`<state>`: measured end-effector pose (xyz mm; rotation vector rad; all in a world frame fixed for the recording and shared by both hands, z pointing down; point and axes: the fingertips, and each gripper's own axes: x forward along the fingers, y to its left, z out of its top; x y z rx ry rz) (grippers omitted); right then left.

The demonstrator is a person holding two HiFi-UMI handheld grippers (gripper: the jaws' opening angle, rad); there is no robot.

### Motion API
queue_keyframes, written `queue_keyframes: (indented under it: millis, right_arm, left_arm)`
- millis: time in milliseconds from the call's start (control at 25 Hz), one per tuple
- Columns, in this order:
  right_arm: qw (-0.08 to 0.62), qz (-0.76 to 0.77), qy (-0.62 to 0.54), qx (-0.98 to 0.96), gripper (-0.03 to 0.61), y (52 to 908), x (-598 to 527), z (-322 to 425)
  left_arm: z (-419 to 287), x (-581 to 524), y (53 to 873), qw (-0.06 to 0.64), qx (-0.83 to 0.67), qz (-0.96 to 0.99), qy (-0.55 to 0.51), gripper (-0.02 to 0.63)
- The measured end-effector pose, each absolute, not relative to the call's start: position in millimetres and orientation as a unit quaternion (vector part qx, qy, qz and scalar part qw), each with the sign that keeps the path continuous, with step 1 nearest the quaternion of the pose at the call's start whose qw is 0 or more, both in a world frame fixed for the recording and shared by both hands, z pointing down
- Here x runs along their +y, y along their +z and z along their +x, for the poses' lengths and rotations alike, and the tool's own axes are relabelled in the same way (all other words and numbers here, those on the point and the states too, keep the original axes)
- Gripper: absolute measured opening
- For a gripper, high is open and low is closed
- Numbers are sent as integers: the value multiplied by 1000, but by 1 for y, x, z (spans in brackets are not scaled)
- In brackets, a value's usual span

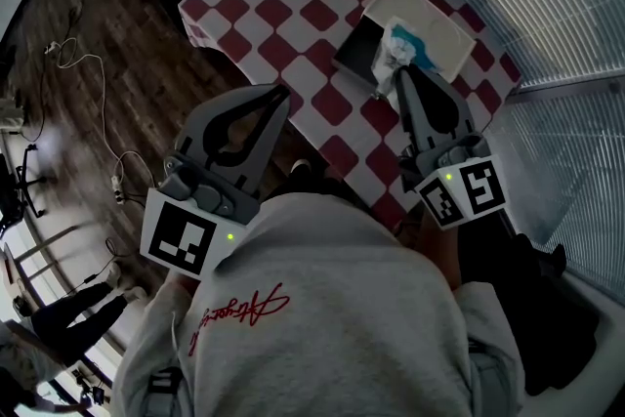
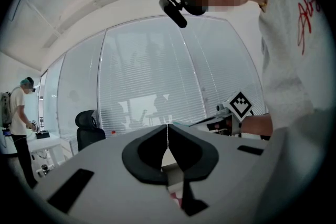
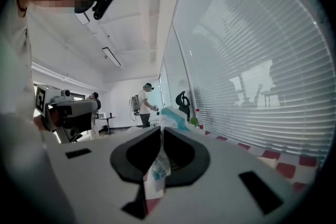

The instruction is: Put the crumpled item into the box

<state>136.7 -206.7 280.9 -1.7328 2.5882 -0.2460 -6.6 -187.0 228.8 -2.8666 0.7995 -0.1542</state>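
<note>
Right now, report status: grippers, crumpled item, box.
Right gripper shut on the crumpled item, held at the open box. Left gripper shut, empty. Nothing seen in the way.

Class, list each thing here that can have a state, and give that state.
left gripper: fingers shut, nothing between them.
right gripper: fingers shut on the crumpled item.
crumpled item: clamped, held at the box, not yet released.
box: open on the table.
</note>
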Motion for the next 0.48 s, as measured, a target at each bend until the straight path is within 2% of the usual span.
queue_keyframes:
  millis: [360,480]
  right_arm:
    - [-56,-572,-52,817,29,303,-214,140]
    - [-56,-567,-57,820,29,307,-216,138]
  left_arm:
    - [-10,-186,229,80,276,-956,-52,18]
    - [-12,-187,230,79,280,-955,-54,18]
